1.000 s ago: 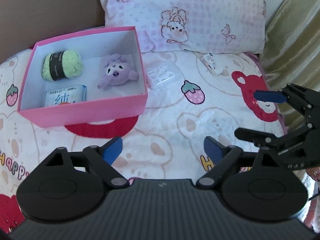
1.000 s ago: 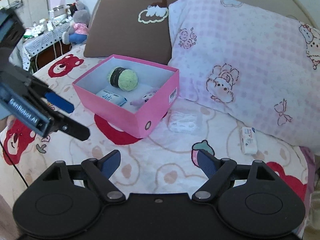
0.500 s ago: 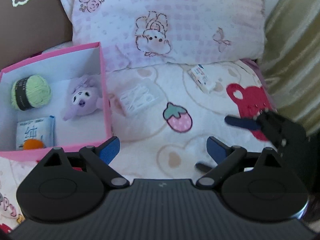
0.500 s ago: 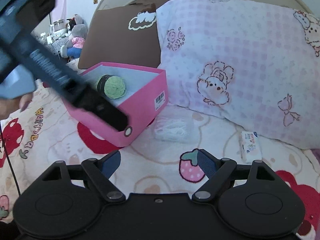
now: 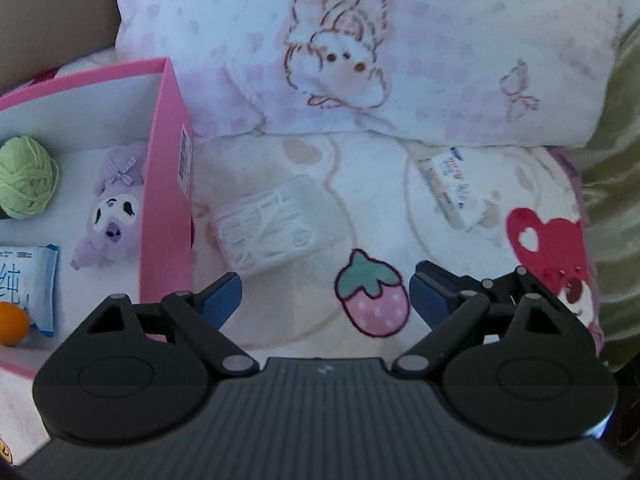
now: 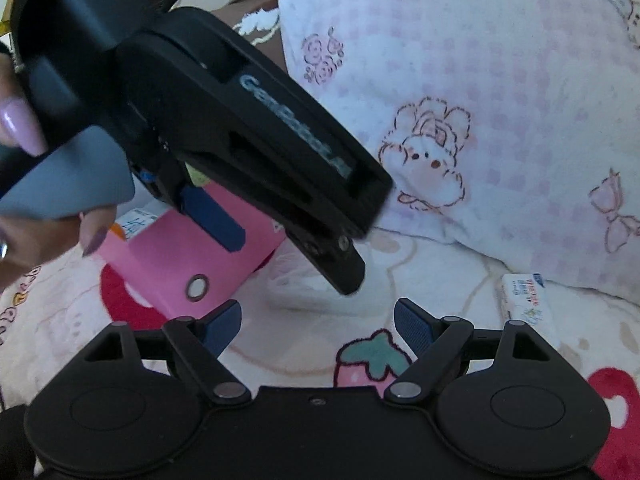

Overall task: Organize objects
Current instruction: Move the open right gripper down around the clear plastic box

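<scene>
Left gripper [image 5: 325,296]: points steeply down; jaws wide, nothing between the blue pads; they have just been closing a little.
Right gripper [image 6: 318,326]: tilted downward, jaws wide apart, nothing between them.
Left hand [image 6: 24,216]: fingers wrapped round the left gripper's grey handle, at the left edge of the right wrist view.

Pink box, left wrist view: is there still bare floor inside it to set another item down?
Yes. The pink box has bare white floor behind the purple plush, beside the green yarn ball. The front is crowded: tissue pack and orange ball touch there.
</scene>
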`<control>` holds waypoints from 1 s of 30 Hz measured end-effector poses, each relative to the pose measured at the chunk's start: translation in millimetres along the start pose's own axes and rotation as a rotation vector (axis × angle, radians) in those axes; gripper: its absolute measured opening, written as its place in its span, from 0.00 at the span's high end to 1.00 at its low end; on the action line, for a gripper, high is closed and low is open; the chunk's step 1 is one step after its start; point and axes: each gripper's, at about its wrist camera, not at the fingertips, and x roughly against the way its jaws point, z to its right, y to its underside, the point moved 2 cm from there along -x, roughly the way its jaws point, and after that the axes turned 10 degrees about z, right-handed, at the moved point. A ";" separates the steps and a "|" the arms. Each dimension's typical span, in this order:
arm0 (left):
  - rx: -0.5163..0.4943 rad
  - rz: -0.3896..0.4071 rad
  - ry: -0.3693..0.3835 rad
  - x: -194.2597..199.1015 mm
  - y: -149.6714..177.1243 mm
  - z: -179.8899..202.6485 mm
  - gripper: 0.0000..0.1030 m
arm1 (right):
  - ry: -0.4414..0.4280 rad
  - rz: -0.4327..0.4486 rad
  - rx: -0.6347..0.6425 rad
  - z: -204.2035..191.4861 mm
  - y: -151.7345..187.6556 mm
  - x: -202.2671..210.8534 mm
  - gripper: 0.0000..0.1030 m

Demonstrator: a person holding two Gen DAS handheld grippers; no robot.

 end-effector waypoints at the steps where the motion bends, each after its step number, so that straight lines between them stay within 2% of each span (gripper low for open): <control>1: 0.000 -0.005 -0.002 -5.0 -1.3 -0.1 0.13 | 0.001 -0.001 0.000 1.3 1.7 -5.2 0.16; 3: -0.018 -0.012 -0.020 -13.7 -3.9 1.1 0.20 | 0.000 -0.006 0.000 4.2 4.5 -16.1 0.16; 4: -0.037 -0.015 -0.030 -17.5 -5.7 2.5 0.33 | -0.002 -0.012 0.006 5.0 6.2 -21.5 0.16; 5: -0.044 -0.031 -0.037 -21.3 -7.4 2.4 0.42 | -0.003 -0.020 0.019 5.8 7.9 -26.1 0.16; 8: -0.021 -0.064 -0.034 -30.2 -12.7 -2.6 0.42 | 0.007 -0.025 0.078 5.8 13.1 -38.1 0.16; 12: -0.013 -0.087 -0.044 -40.7 -18.2 -3.6 0.43 | -0.020 -0.030 0.060 11.8 17.0 -50.7 0.16; 16: 0.037 -0.135 -0.026 -51.9 -26.0 -6.2 0.54 | -0.026 -0.037 0.032 13.8 20.1 -60.7 0.16; 19: 0.059 -0.161 -0.051 -57.3 -31.7 -9.7 0.61 | -0.044 -0.039 0.024 11.4 21.4 -65.1 0.16; 25: 0.051 -0.176 -0.088 -60.8 -40.3 -12.4 0.62 | -0.057 -0.049 0.032 2.0 22.6 -76.1 0.15; 30: 0.055 -0.179 -0.088 -59.4 -43.7 -14.9 0.62 | -0.021 -0.046 0.071 -7.8 21.7 -86.9 0.12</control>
